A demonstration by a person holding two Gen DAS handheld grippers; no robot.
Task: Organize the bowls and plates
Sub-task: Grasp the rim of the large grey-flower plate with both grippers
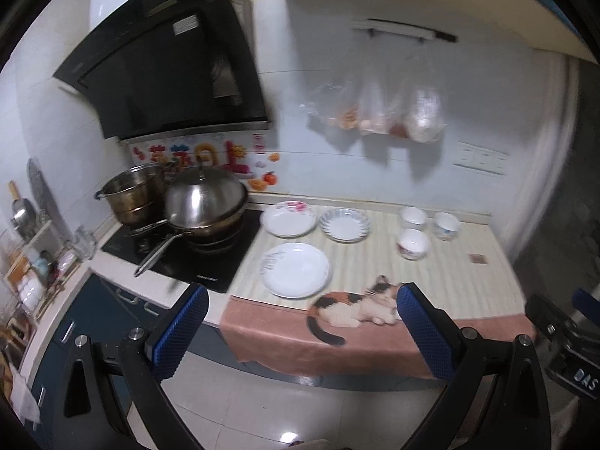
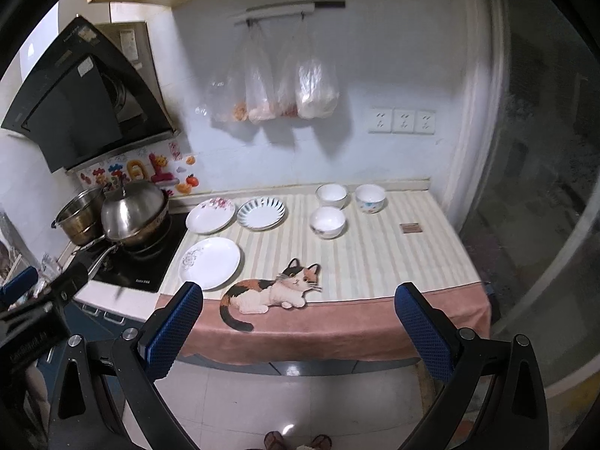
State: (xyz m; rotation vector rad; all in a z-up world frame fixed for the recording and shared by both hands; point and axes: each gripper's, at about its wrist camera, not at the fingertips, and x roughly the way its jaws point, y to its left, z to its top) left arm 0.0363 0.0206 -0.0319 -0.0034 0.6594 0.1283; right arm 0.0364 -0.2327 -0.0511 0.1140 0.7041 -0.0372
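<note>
Three plates lie on the striped cloth: a plain white plate (image 1: 295, 270) (image 2: 210, 262) nearest the front, a flowered plate (image 1: 288, 218) (image 2: 210, 215) behind it, and a blue-striped plate (image 1: 345, 224) (image 2: 261, 213) to its right. Three white bowls (image 1: 413, 243) (image 2: 327, 222) stand in a cluster further right, two at the back (image 2: 331, 194) (image 2: 370, 197). My left gripper (image 1: 302, 322) and right gripper (image 2: 300, 318) both hang open in front of the counter edge, off the counter, holding nothing.
A lidded wok (image 1: 204, 202) (image 2: 133, 212) and a steel pot (image 1: 133, 191) sit on the black hob (image 1: 180, 258) at left, under a range hood. Plastic bags (image 2: 277, 86) hang on the back wall. A cat picture (image 2: 270, 292) marks the cloth's front. A glass door (image 2: 543, 187) stands at right.
</note>
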